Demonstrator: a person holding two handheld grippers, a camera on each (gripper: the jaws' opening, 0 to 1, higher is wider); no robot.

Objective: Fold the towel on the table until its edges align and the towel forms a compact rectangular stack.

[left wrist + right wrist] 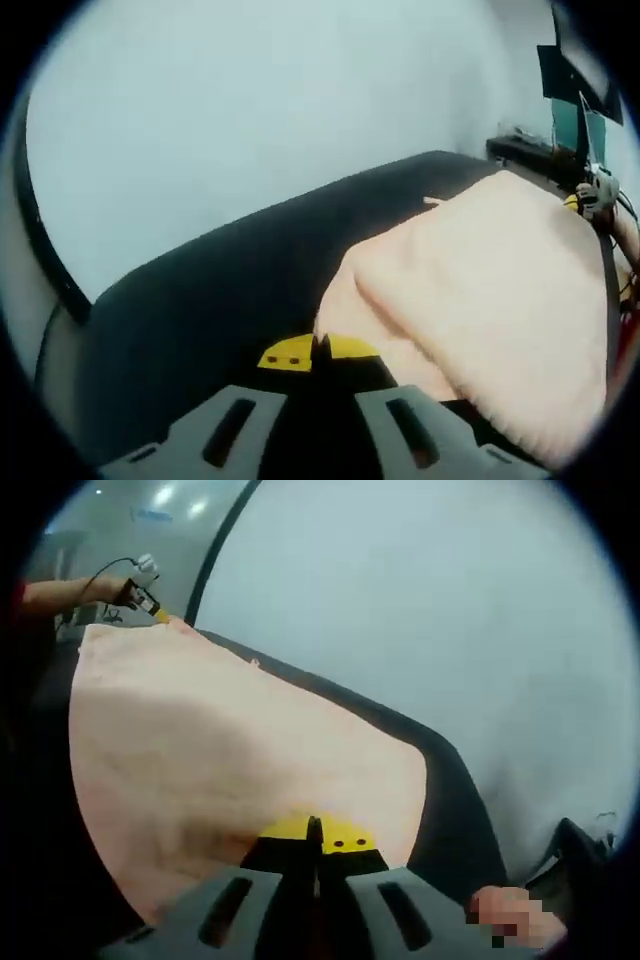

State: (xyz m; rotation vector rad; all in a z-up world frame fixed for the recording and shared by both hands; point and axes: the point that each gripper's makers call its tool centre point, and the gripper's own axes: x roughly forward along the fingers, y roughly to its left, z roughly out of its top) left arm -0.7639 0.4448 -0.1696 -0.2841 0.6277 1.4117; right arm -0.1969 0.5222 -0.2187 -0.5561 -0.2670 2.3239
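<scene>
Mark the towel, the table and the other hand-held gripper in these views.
towel [230, 750]: right gripper view, middle of the pink cloth.
table [200, 300]: left gripper view, bare dark top left of the towel.
right hand-held gripper [590, 195]: left gripper view, at the towel's far corner, by its yellow tips.

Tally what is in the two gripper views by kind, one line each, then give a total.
Peach towel: 1
Dark table: 1
Grippers with yellow-tipped jaws: 2, the left gripper and the right gripper, each pinching the towel's edge
Total: 4
</scene>
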